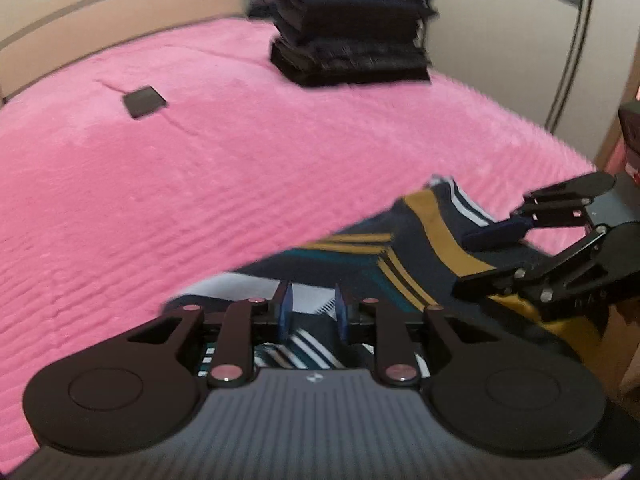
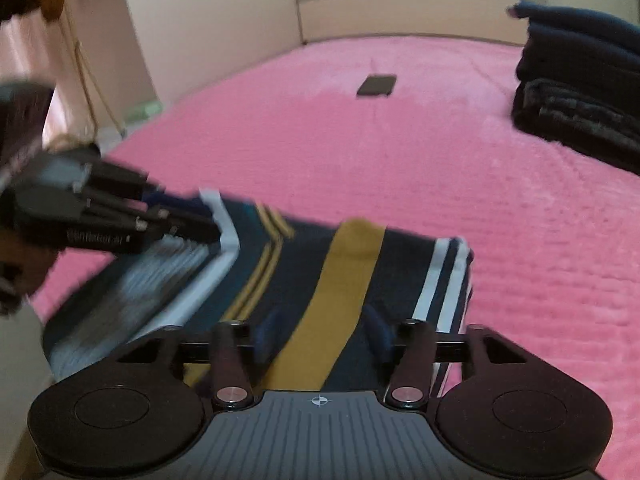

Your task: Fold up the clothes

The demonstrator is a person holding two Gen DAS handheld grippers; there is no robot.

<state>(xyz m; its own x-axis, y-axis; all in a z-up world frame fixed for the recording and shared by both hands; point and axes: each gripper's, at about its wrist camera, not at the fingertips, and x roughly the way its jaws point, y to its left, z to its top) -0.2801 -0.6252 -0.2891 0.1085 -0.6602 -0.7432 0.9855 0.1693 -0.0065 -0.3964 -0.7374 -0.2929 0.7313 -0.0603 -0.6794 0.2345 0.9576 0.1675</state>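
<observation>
Left gripper (image 1: 311,314): blue-padded jaws set a little apart in its own wrist view, a fold of cloth rising between the pads, contact not clear; in the right wrist view it enters from the left, blurred, tips pointing right and slightly down. Right gripper (image 2: 323,330): jaws parted wider, cloth running between them, no pad seen pressing; in the left wrist view it reaches in from the right edge, tips pointing left.

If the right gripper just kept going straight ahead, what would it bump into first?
Most likely the striped garment lying right under and ahead of the right gripper; past its far edge there is only pink blanket. Depth is hard to judge here.
</observation>
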